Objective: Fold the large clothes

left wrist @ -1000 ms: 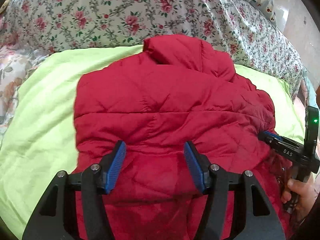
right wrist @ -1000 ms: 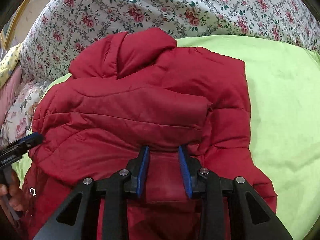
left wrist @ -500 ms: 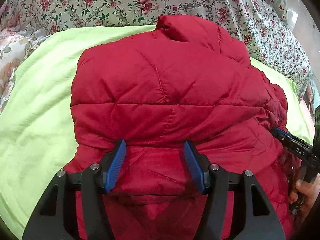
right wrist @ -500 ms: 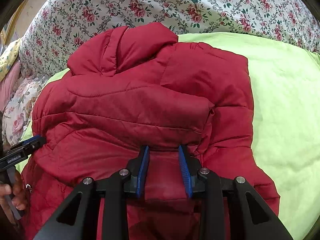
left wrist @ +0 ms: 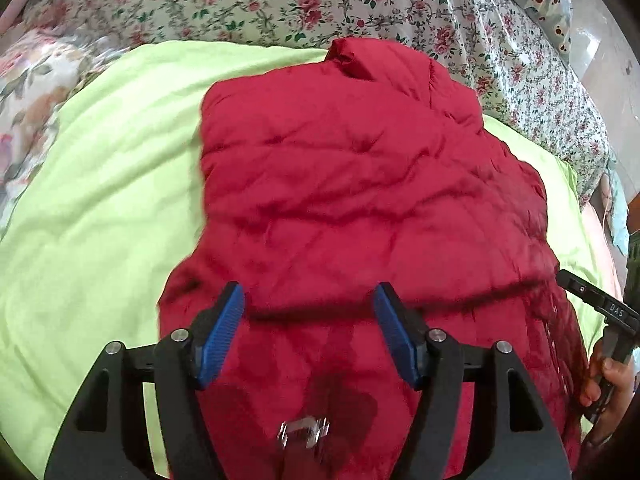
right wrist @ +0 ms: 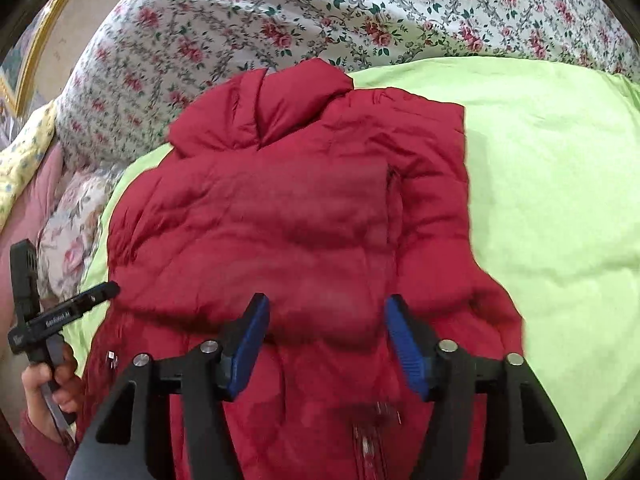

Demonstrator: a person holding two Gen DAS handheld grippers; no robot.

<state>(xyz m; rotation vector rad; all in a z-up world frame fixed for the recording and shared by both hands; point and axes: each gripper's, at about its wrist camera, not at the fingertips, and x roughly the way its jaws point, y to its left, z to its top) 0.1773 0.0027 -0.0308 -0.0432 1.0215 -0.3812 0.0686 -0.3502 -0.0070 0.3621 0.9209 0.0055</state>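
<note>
Bed with lime-green sheet point(left wrist: 100, 208), floral quilt point(left wrist: 240, 0) behind. Left wrist view: red puffer jacket point(left wrist: 360, 184) lies folded on the sheet; my left gripper point(left wrist: 308, 330) fingers just widened, parted, empty. Right wrist view: right gripper point(right wrist: 326, 344) also just released, fingers apart above the jacket point(right wrist: 304, 216). Padded, light, slick, springs back; I'd pinch the hem edge.

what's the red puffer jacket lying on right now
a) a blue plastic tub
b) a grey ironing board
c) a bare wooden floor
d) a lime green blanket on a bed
d: the red puffer jacket lies spread on the lime green blanket, which shows on both sides of it, with a floral bedspread behind.
</note>
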